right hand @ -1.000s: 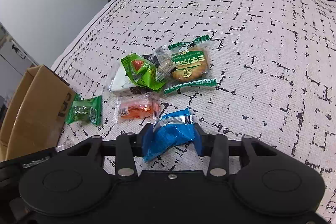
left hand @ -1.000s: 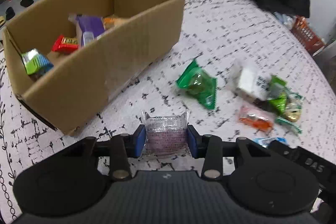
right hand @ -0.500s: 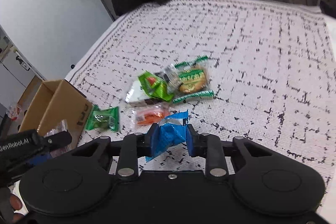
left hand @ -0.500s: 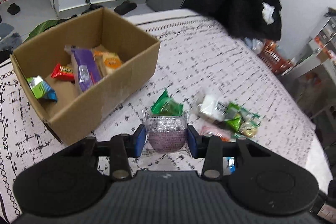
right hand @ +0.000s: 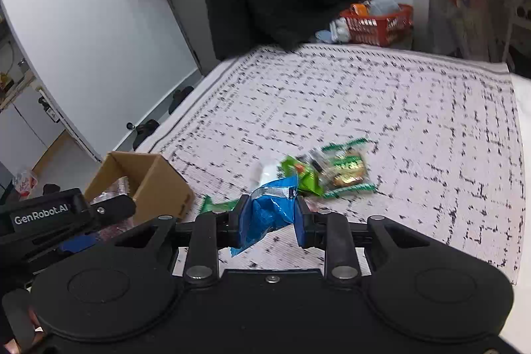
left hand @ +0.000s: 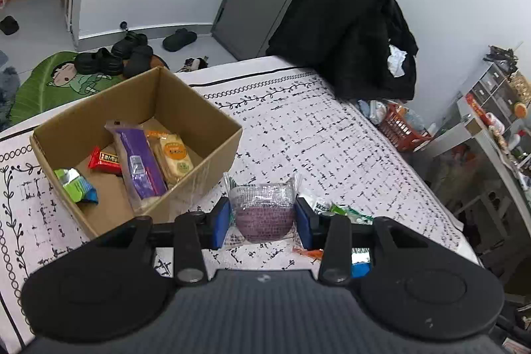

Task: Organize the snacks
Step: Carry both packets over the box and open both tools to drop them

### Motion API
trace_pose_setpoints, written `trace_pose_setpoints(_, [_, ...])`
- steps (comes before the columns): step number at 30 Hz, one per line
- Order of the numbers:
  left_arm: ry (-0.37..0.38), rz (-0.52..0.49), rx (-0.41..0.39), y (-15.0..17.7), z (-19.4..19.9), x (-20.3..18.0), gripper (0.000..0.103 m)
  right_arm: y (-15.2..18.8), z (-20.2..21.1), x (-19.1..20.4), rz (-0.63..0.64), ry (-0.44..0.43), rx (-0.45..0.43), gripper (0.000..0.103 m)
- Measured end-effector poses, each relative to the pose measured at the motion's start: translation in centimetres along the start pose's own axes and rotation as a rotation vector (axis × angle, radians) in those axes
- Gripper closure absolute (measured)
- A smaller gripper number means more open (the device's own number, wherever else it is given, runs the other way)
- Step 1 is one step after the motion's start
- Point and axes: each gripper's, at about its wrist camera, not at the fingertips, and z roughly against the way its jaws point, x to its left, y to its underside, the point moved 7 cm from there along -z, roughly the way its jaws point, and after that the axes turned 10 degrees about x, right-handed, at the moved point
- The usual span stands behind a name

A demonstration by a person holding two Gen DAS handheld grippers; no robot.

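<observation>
Above tablecloth (right hand: 365, 95), grippers (left hand: 262, 219) (right hand: 268, 218) gripping packets, seemingly aloft

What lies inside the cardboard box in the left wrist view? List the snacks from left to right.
Green and blue packet → red bar → long purple packet → orange-labelled biscuit pack, all inside the cardboard box.

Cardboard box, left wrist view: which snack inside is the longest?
The purple packet, lying lengthwise down the middle of the cardboard box. It outstretches the orange-labelled cracker pack beside it, the red bar and the green-and-blue packet.
</observation>
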Motion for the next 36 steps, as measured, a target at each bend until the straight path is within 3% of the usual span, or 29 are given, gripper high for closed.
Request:
trace_pose_setpoints(20, [0.048, 0.076, -0.026, -3.8, 2.6, 5.2, 0.062, -0.3, 0.3, 8.8, 0.067, -0.008, -0.038, 0.076])
trace_pose_setpoints(36, [0.051, 0.194, 0.03, -6.3, 2.4, 11.1, 0.062, -0.1, -2.8, 14.7, 0.103, -0.066, -0.008, 0.076])
